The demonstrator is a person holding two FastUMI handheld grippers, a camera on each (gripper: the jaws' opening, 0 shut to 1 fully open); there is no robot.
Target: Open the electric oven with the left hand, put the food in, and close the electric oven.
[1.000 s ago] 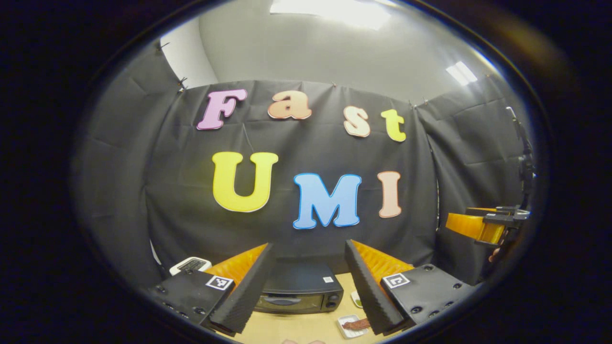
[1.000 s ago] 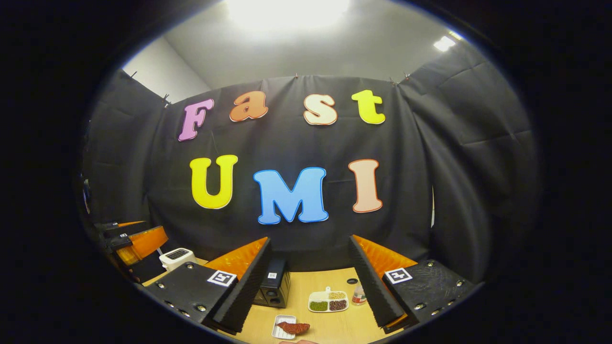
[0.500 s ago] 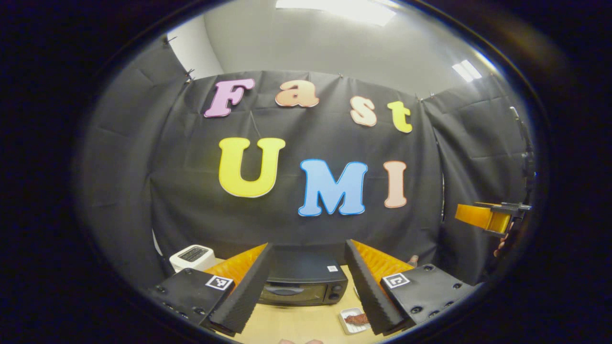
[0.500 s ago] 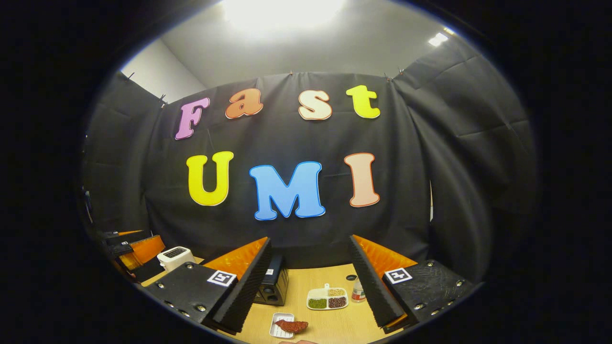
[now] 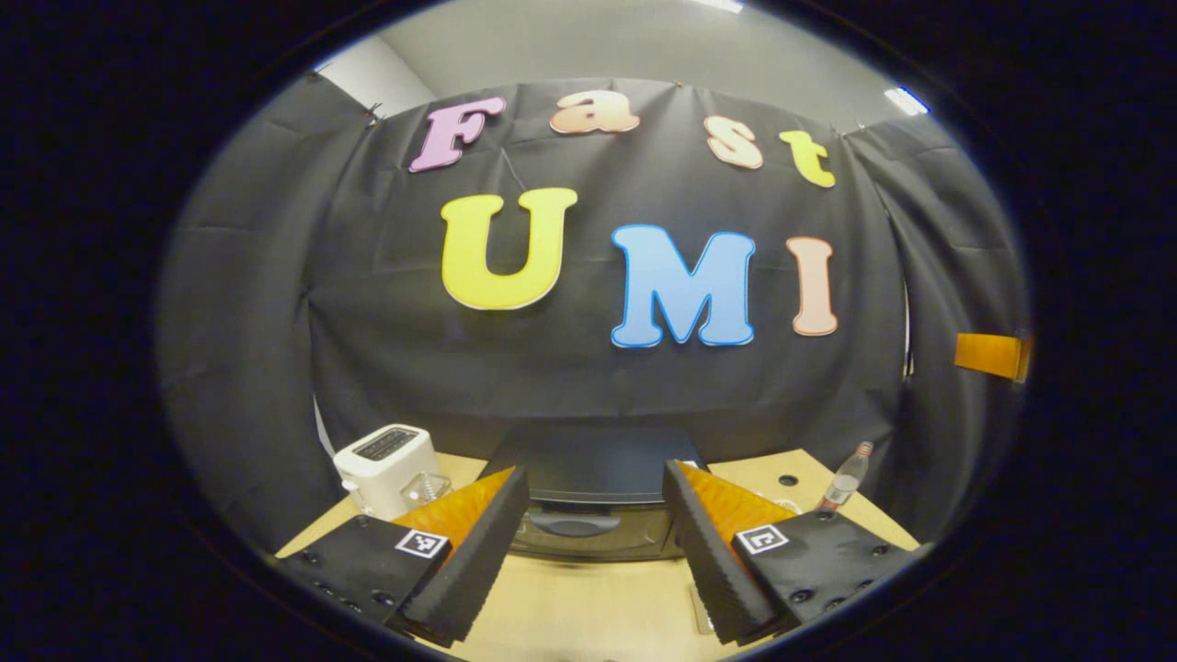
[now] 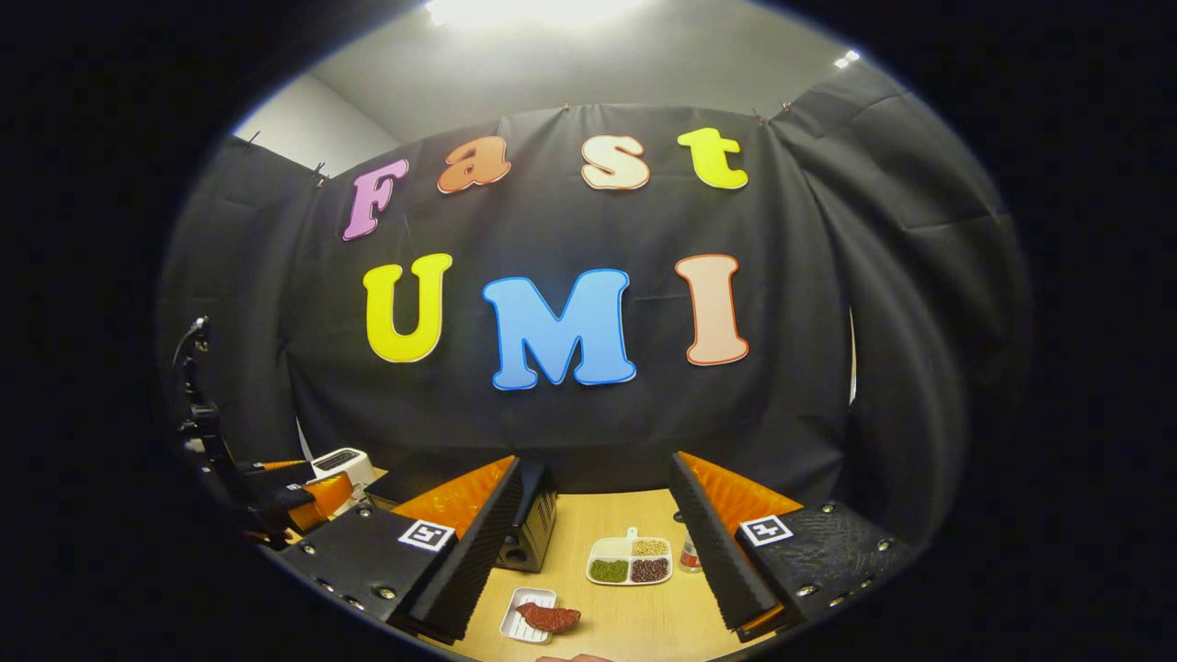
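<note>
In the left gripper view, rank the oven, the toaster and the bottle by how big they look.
1. Electric oven, largest, though partly hidden behind the gripper fingers.
2. White toaster, clearly smaller.
3. Bottle, smallest; it stands farther off to the right, so distance may shrink it somewhat.

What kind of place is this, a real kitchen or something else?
Probably a staged recording booth, not a real kitchen: black cloth wall behind a wooden table bearing a small electric oven, a toaster and a sectioned dish.
</note>
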